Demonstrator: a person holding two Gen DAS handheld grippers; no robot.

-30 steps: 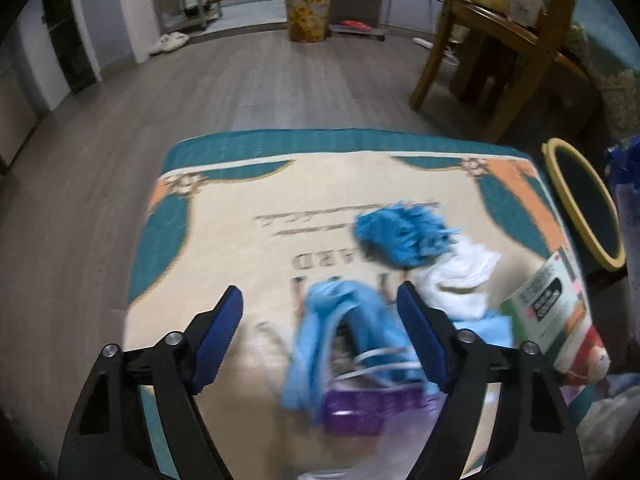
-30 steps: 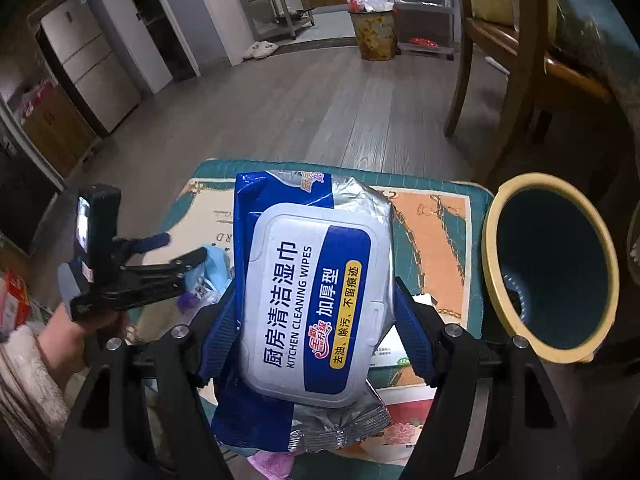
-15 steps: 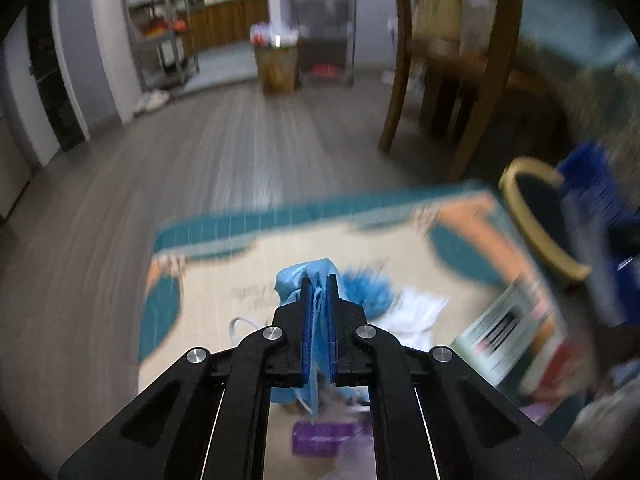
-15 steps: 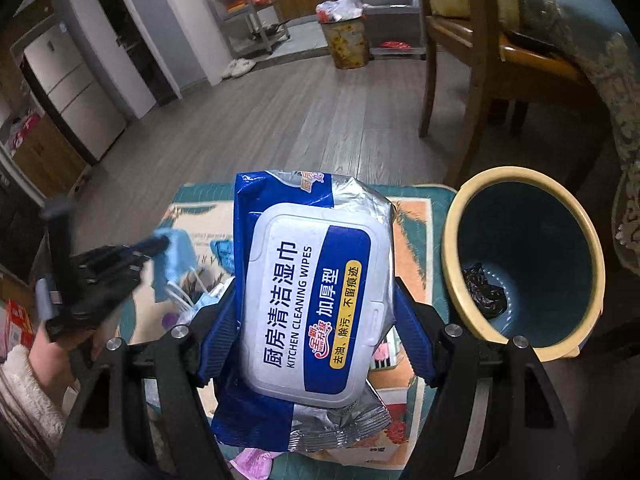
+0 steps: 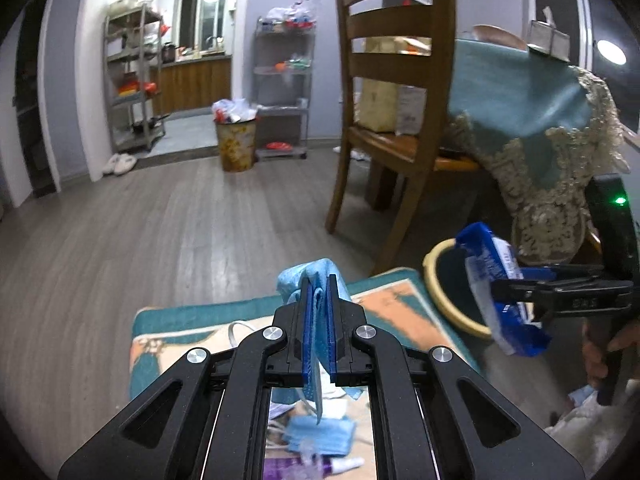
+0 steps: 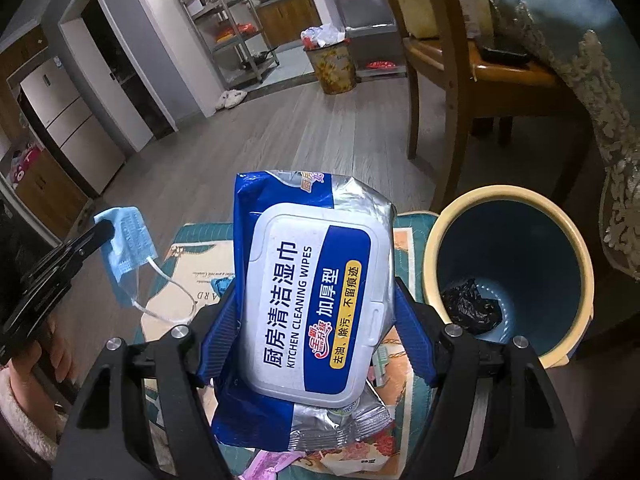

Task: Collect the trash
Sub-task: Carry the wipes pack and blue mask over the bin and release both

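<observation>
My left gripper (image 5: 318, 292) is shut on a blue face mask (image 5: 310, 276) and holds it up above the mat; the mask (image 6: 126, 240) also hangs from that gripper (image 6: 105, 227) in the right wrist view, ear loop dangling. My right gripper (image 6: 316, 316) is shut on a blue and silver pack of kitchen wipes (image 6: 312, 292), held just left of the yellow-rimmed blue bin (image 6: 508, 268). The pack (image 5: 496, 292) shows beside the bin (image 5: 444, 292) in the left wrist view. A black bag (image 6: 472, 306) lies inside the bin.
A teal and cream mat (image 5: 384, 308) holds more trash: another blue mask (image 5: 320, 434), white tissue, a purple wrapper (image 6: 268, 464). A wooden chair (image 5: 396, 112) and a table with a lace-edged cloth (image 5: 540, 128) stand behind the bin. A full patterned bin (image 5: 236, 140) stands far back.
My left gripper closed on the blue mask and lifted it off the mat. My right gripper carried the wipes pack rightward, closer to the bin.
</observation>
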